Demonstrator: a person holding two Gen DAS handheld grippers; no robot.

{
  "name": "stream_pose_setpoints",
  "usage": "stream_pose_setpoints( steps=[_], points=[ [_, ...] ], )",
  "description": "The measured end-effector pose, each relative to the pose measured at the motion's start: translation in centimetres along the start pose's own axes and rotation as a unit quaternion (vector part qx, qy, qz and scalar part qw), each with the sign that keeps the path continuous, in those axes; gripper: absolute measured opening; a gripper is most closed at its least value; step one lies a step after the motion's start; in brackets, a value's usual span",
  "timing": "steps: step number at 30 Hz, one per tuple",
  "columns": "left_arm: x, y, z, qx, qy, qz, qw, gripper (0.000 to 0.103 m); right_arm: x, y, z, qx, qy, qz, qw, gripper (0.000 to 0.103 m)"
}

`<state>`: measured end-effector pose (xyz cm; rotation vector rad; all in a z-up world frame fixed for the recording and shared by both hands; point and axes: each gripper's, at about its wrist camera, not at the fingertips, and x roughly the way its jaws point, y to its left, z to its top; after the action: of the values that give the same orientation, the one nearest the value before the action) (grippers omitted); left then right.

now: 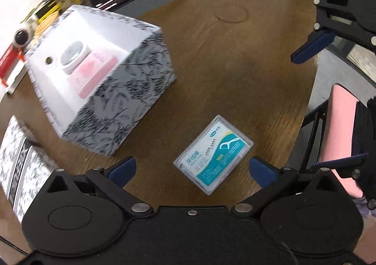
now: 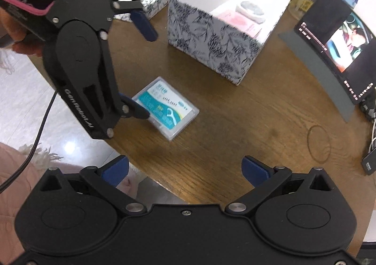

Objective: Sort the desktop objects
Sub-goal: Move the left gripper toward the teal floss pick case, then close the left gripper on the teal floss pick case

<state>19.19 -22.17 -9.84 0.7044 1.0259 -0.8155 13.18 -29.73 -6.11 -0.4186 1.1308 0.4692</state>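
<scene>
Hovering with blue-padded fingers spread wide: left gripper [image 1: 191, 168] straddling the clear plastic floss-pick box [image 1: 213, 155] on the round wooden table [image 1: 235, 72], right gripper [image 2: 185, 171] likewise apart; box probably light, stiff, slippery, best pinched across its short sides.

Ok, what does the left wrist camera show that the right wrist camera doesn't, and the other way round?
Only the left wrist view shows a pink chair back beyond the table edge. Only the right wrist view shows the whole left gripper from outside, jaws open, its lower blue finger at the clear plastic floss-pick case, plus pale floor. Both show that case on the round wooden table, the open leaf-patterned box holding a pink flat item and a white round case, and a lit screen.
</scene>
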Motion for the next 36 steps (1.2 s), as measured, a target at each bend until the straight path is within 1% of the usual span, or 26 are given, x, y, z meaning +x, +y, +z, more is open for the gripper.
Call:
stream_pose_setpoints(
  steps=[6, 15, 22, 24, 29, 31, 33, 36],
  points=[
    [2.1, -0.7, 0.4, 0.037, 0.003, 0.010, 0.9993, 0.103, 0.9, 0.5, -0.5, -0.003, 0.007, 0.014, 1.000, 0.103],
    [3.9, -2.4, 0.3, 0.098, 0.012, -0.004, 0.9951, 0.103, 1.0, 0.6, -0.6, 0.011, 0.004, 0.028, 1.000, 0.103],
    [4.5, -2.8, -0.2, 0.110, 0.020, 0.001, 0.9938, 0.101, 0.9, 0.6, -0.8, 0.023, 0.004, 0.031, 0.999, 0.103],
    [4.6, -2.7, -0.3, 0.107, 0.021, 0.001, 0.9941, 0.098, 0.9, 0.6, -0.8, 0.025, 0.004, 0.031, 0.999, 0.103],
    [4.4, -2.0, -0.2, 0.080, 0.021, -0.030, 0.9962, 0.086, 0.9, 0.9, -1.0, 0.028, 0.004, 0.033, 0.999, 0.103],
    [4.3, -1.9, -0.2, 0.072, 0.023, -0.039, 0.9963, 0.081, 0.8, 1.1, -1.0, 0.027, 0.002, 0.034, 0.999, 0.103],
    [4.1, -1.9, -0.3, 0.066, 0.024, -0.053, 0.9961, 0.068, 0.7, 1.3, -0.9, 0.026, 0.001, 0.034, 0.999, 0.103],
    [3.9, -2.1, -0.2, 0.063, 0.023, -0.061, 0.9959, 0.062, 0.6, 1.4, -0.9, 0.027, 0.004, 0.037, 0.999, 0.103]
  ],
)
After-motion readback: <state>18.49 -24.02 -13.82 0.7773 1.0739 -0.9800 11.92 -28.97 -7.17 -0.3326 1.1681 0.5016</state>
